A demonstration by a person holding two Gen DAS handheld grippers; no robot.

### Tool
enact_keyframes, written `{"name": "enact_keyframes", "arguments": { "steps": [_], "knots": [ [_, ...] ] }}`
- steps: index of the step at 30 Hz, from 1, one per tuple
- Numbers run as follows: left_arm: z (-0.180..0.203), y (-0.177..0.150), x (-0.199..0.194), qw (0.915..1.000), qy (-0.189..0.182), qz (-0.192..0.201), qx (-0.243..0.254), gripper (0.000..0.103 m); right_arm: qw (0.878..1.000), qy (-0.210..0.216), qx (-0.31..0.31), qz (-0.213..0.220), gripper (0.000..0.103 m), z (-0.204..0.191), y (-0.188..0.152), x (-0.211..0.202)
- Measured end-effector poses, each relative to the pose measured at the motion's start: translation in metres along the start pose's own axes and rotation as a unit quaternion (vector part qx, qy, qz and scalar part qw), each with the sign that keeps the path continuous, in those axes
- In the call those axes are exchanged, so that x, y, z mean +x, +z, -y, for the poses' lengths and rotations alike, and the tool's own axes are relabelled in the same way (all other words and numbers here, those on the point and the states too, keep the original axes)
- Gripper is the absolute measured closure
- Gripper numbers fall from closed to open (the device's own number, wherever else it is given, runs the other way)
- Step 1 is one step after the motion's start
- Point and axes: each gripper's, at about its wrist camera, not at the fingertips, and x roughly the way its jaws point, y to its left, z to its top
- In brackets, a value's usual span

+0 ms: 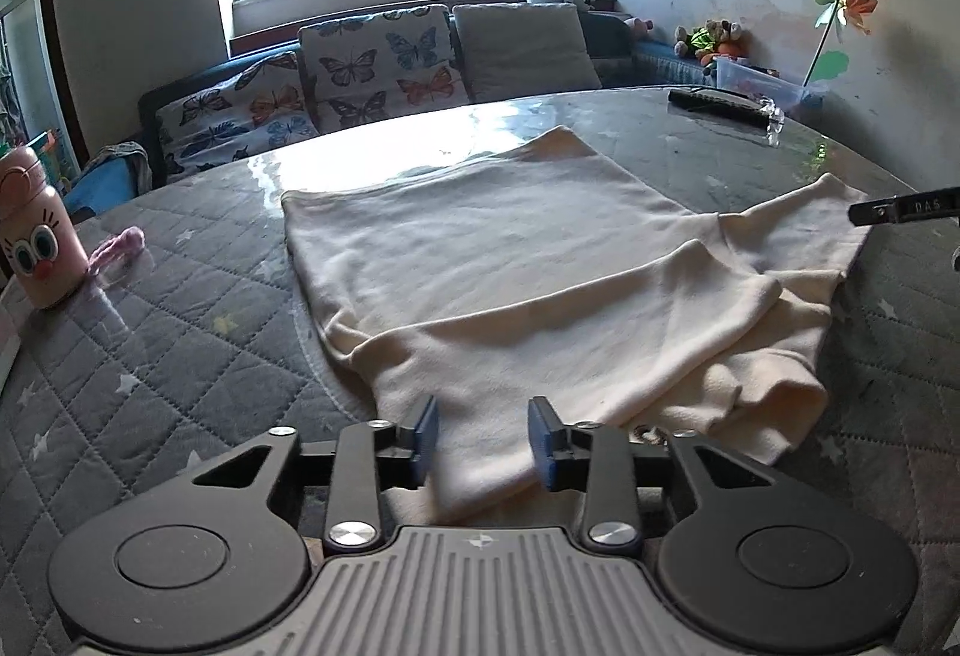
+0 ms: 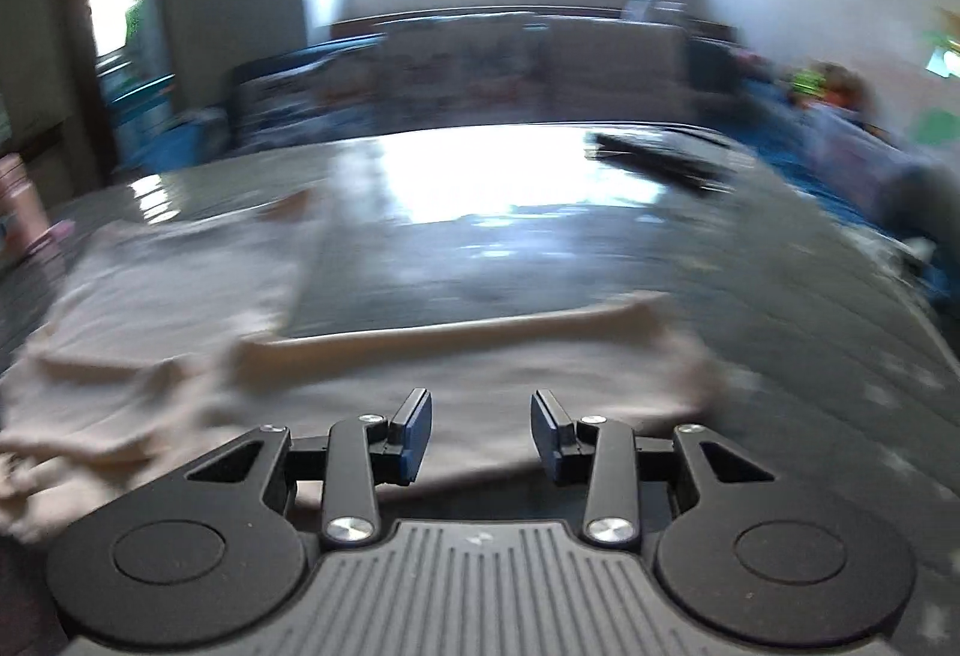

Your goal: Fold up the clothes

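Observation:
A cream garment (image 1: 510, 284) lies spread on the grey quilted table cover (image 1: 180, 356), one sleeve folded across its body and the other sleeve out to the right. My left gripper (image 1: 483, 437) is open just above the garment's near edge, with cloth between and below its blue pads. The right wrist view is motion-blurred. My right gripper (image 2: 480, 431) is open over the right sleeve of the garment (image 2: 450, 362). A dark tip of the right gripper (image 1: 900, 212) shows at the right edge of the left wrist view.
A pink cartoon bottle (image 1: 36, 230) and a pink hair tie (image 1: 117, 248) sit at the table's left. A black remote (image 1: 717, 104) lies at the far right. A sofa with butterfly cushions (image 1: 372, 62) stands behind the table, under a window.

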Motion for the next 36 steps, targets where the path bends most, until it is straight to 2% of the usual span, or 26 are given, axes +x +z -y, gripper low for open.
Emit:
{"name": "enact_keyframes", "arguments": {
  "steps": [5,10,14,15,17,20,23,27,32,36],
  "knots": [
    [0.005,0.004,0.0,1.0,0.0,0.001,0.005,0.055,0.997,-0.047,0.058,0.006,0.06,0.042,0.0,0.01],
    [0.001,0.006,-0.001,0.9999,0.011,-0.001,-0.001,0.048,0.994,-0.056,0.092,0.002,0.06,0.058,0.0,0.025],
    [-0.005,0.006,-0.002,0.9997,0.021,-0.004,-0.011,0.043,0.994,-0.058,0.094,0.006,0.062,0.059,-0.001,0.033],
    [-0.007,0.005,-0.003,0.9996,0.023,-0.004,-0.014,0.042,0.994,-0.056,0.094,0.007,0.066,0.059,-0.001,0.034],
    [-0.01,0.005,-0.003,0.9995,0.027,-0.004,-0.018,0.037,0.994,-0.052,0.092,0.008,0.089,0.057,-0.001,0.033],
    [-0.013,0.003,-0.004,0.9993,0.029,-0.004,-0.021,0.035,0.995,-0.044,0.087,0.021,0.094,0.051,0.003,0.026],
    [-0.016,0.002,-0.006,0.9992,0.031,-0.001,-0.025,0.033,0.996,-0.024,0.074,0.043,0.094,0.04,0.013,0.011],
    [-0.02,0.0,-0.009,0.9989,0.034,0.003,-0.031,0.031,0.996,0.025,0.044,0.072,0.095,0.014,0.031,-0.013],
    [-0.027,-0.004,-0.014,0.9985,0.038,0.007,-0.04,0.028,0.992,0.096,-0.014,0.087,0.095,-0.038,0.05,-0.031],
    [-0.033,-0.009,-0.021,0.9979,0.04,0.014,-0.048,0.025,0.983,0.148,-0.062,0.088,0.095,-0.088,0.06,-0.038]
  ]
}}
